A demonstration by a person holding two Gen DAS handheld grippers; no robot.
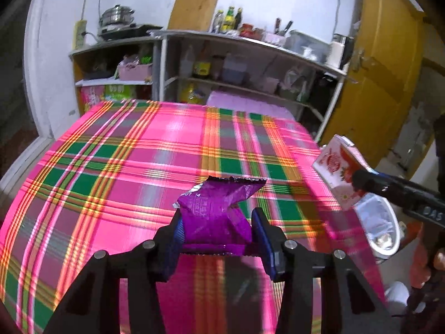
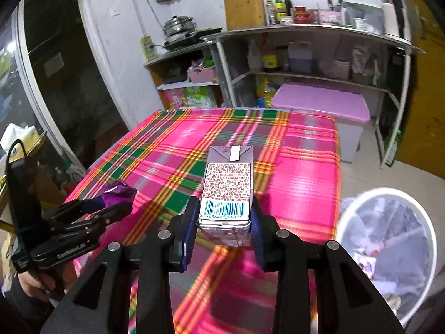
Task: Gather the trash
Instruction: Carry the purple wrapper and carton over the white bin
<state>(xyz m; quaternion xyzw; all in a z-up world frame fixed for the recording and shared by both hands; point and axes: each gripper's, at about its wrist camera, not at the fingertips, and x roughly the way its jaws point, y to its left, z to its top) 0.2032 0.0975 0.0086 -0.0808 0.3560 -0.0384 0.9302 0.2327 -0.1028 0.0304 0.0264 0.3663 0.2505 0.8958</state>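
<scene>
— What are the claws gripping?

— The left gripper (image 1: 217, 233) is pinching a crumpled purple wrapper (image 1: 215, 211) between its blue pads, jaws partly closed on it. The right gripper (image 2: 224, 222) is clamping a small drink carton (image 2: 228, 192) upright by its lower end, barcode facing the camera.

— Both over the table?

— Both are hanging above the pink plaid tablecloth (image 2: 303, 172), whose top is lying bare ahead of them. The right one is sitting near the cloth's right edge.

— And past that edge?

— A white bin (image 2: 388, 250) with a clear liner is standing just beside the table on the tiled floor, holding some scraps.
</scene>
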